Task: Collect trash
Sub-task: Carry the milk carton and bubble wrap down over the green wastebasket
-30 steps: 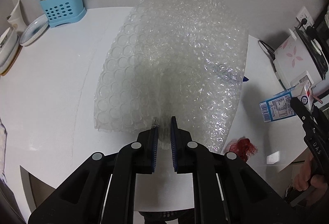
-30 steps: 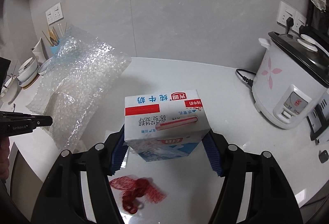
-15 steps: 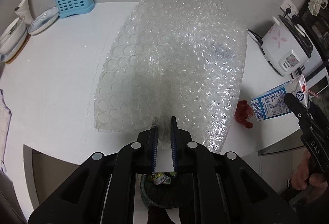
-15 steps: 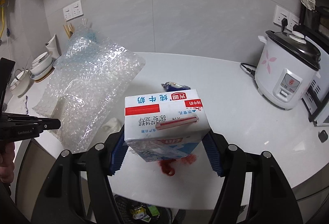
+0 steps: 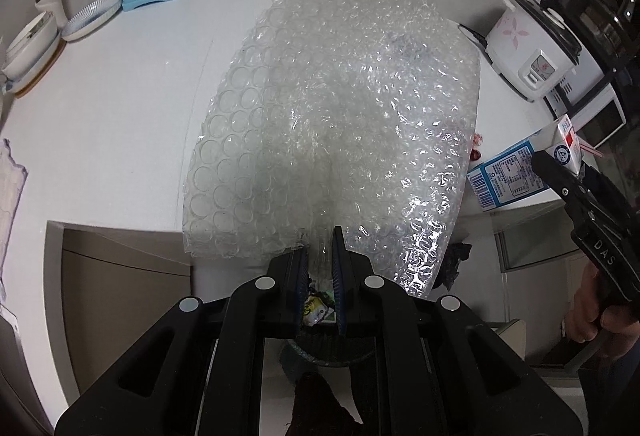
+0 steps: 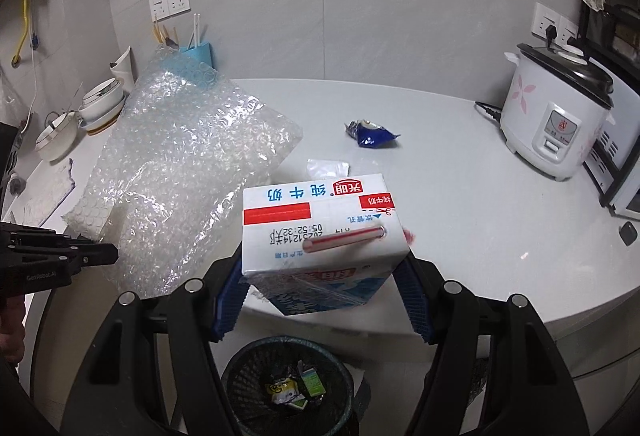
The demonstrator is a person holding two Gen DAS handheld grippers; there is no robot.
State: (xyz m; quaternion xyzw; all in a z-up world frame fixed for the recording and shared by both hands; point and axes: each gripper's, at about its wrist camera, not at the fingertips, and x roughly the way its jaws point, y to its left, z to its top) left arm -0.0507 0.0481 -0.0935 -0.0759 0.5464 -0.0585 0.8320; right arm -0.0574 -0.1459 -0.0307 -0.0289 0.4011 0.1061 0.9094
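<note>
I hold the left gripper (image 5: 320,256) with its fingers pressed nearly together, pinching the near edge of the bubble wrap (image 5: 340,107); the sheet hangs forward from that pinch, out over the worktop (image 5: 120,95). The right gripper (image 6: 324,300) has its fingers spread wide and clamped on the two sides of the milk carton (image 6: 320,224), which is carried clear of the worktop edge and roughly above the waste bin (image 6: 288,384) on the floor. The bin already contains a few wrappers. A blue wrapper (image 6: 372,133) and a small clear scrap (image 6: 328,168) lie on the worktop, not yet collected. Risk one: the bubble wrap is far wider than the bin mouth. If released as it hangs, I judge it likely to drape over the rim or slide to the floor; it needs lowering well into the opening first. Risk two: the sheet blocks most of the left wrist view, so the bin rim is seen only between the fingers, and aim from that side is poor. Risk three: both loads head for the same opening. Dropping the sheet first could cover the mouth and let the carton bounce off. Risk four: the straw (image 6: 344,238) on the carton may snag a finger on release.
</note>
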